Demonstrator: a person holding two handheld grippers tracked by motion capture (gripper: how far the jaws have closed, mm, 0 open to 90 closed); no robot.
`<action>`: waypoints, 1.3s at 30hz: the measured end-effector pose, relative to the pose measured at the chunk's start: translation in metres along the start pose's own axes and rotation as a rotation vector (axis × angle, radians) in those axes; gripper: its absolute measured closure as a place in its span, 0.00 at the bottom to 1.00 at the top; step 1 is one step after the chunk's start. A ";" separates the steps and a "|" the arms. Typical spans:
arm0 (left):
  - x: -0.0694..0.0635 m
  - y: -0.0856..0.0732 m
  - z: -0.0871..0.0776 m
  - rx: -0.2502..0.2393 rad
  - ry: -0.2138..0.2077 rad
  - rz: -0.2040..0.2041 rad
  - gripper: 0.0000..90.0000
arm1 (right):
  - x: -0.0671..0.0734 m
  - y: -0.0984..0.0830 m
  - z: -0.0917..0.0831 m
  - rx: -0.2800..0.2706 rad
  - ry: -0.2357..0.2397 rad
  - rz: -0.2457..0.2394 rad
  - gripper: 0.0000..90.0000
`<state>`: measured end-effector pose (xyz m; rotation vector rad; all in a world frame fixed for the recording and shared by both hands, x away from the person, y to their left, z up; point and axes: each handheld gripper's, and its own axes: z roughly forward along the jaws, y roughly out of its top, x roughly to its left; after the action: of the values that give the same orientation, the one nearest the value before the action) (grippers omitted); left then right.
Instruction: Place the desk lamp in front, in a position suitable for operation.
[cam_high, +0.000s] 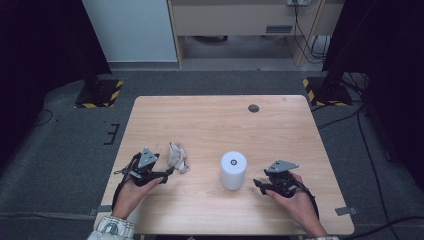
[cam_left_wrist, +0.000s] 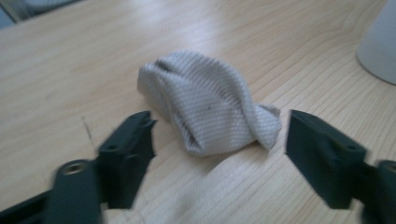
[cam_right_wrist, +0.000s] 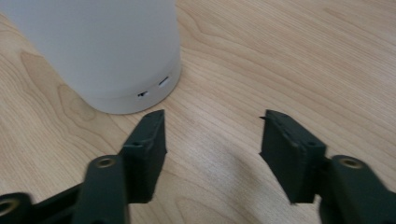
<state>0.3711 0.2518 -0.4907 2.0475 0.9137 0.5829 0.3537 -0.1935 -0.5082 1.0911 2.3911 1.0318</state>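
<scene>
- While both hands rest low at the near edge of the pale wooden table (cam_high: 210, 115), the work in hand reads as a reach for two items.
- Item one: crumpled beige woven cloth (cam_left_wrist: 210, 109), lying bunched on the tabletop, left of centre, well apart from the cylinder.
- Item two: white matte plastic cylinder (cam_high: 233, 170) with a small dark ring on its top face, standing upright near the middle of the near half; small slots show at its base in the right gripper view.
- Left gripper (cam_left_wrist: 217, 140): jaws apart, one on each side of the cloth's near end, pads not yet pressing on the fabric.
- Right gripper (cam_right_wrist: 212, 140): jaws apart over bare wood, nothing between them; cylinder just ahead and off to one side of the jaw line.
- Handling note, cloth: advance a little so the jaws straddle the thick twisted fold, then close; a nip on the thin tip would likely slip.
- Handling note, cylinder: its body looks wider than the present gap, so widen and centre the jaws on it before closing, low enough not to tip it.
</scene>
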 end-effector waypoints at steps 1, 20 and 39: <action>0.000 0.000 0.000 0.000 0.000 0.000 0.32 | 0.000 0.000 0.000 0.000 0.000 0.000 0.49; 0.013 0.012 0.069 0.120 0.033 0.004 0.58 | 0.003 -0.001 0.010 0.038 0.010 0.000 0.41; 0.012 0.007 0.073 0.164 -0.102 -0.092 0.69 | -0.001 0.000 0.001 0.009 0.011 0.031 0.36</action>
<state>0.4297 0.2229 -0.5258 2.1457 1.0176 0.3605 0.3550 -0.1943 -0.5088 1.1317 2.3972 1.0402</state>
